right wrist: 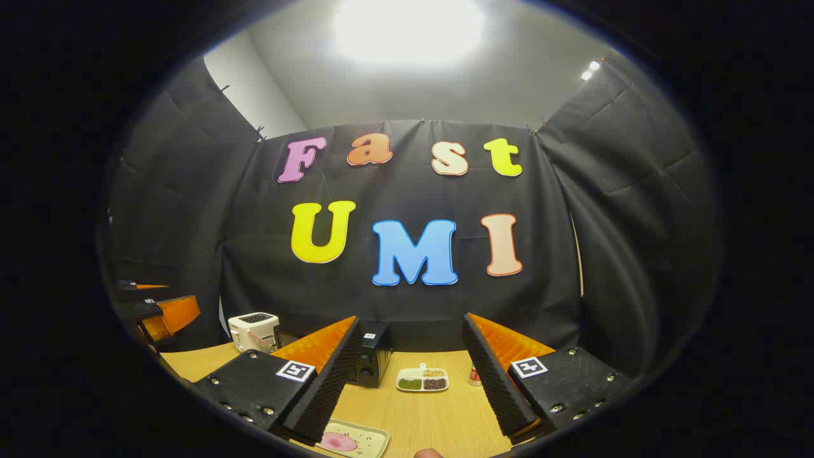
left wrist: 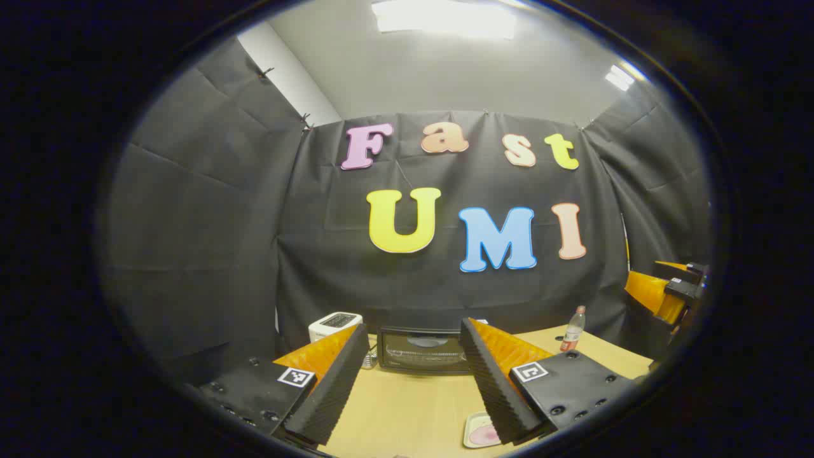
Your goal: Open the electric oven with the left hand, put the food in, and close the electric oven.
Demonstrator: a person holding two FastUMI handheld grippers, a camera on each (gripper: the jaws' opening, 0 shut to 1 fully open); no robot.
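The black electric oven (left wrist: 423, 350) stands at the back of the wooden table, its glass door closed. My left gripper (left wrist: 414, 327) is held open above the table, facing the oven from some distance, with nothing between its fingers. A cream plate with a pink piece of food (left wrist: 481, 430) lies on the table near the left gripper's right finger. My right gripper (right wrist: 410, 320) is also open and holds nothing. The plate with food (right wrist: 353, 440) lies low by its left finger, and the oven (right wrist: 372, 359) is partly hidden behind that finger.
A white toaster (left wrist: 335, 326) stands left of the oven. A plastic bottle (left wrist: 573, 329) stands to the oven's right. A divided dish of beans (right wrist: 422, 380) and a small red-capped thing (right wrist: 474, 376) sit at the table's back. Black cloth walls enclose the table.
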